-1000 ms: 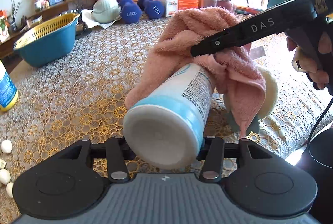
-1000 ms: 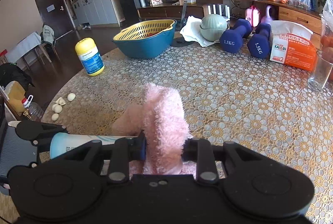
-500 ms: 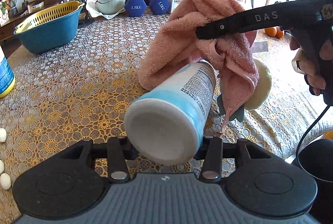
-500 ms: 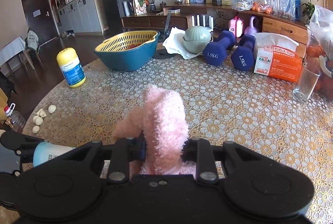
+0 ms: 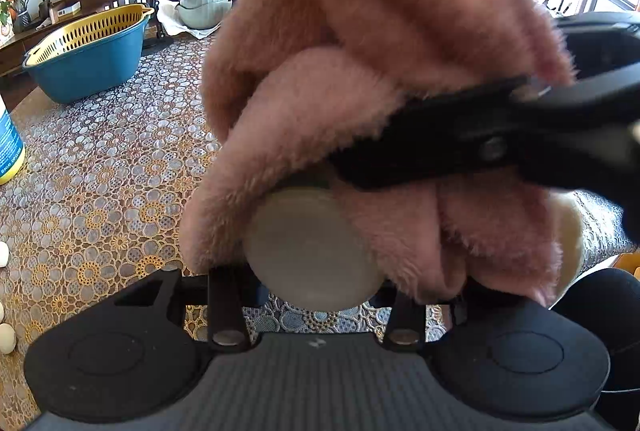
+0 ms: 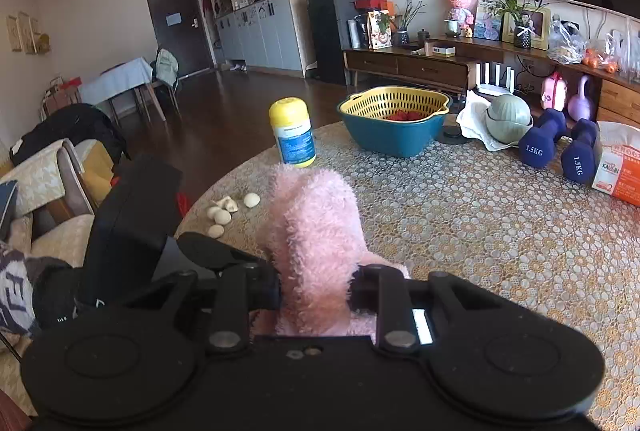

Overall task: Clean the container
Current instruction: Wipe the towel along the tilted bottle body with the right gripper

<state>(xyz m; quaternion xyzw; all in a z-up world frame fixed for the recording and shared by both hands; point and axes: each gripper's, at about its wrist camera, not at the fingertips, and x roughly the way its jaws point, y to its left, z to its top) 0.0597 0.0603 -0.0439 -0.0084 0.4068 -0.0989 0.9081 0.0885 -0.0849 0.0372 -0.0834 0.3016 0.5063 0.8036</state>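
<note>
A white and light-blue cylindrical container (image 5: 310,251) is clamped in my left gripper (image 5: 312,295), its round base facing the camera. Most of its body is hidden under a fluffy pink towel (image 5: 360,71) draped over it. My right gripper (image 6: 316,287) is shut on that pink towel (image 6: 316,231); one of its black fingers (image 5: 500,139) crosses the left wrist view from the right, pressing the cloth onto the container. In the right wrist view the container is hidden, and the left gripper's black body (image 6: 132,227) shows at the left.
The table (image 6: 480,231) wears a gold lace cloth. On it stand a yellow-lidded bottle (image 6: 292,137), a teal basin with a yellow strainer (image 6: 394,119), blue dumbbells (image 6: 560,147), an orange box (image 6: 618,167), and several garlic cloves (image 6: 224,211) near its left edge.
The towel and right gripper have slid down the container toward the left camera, now covering nearly all but the base. The right view has swung left.
</note>
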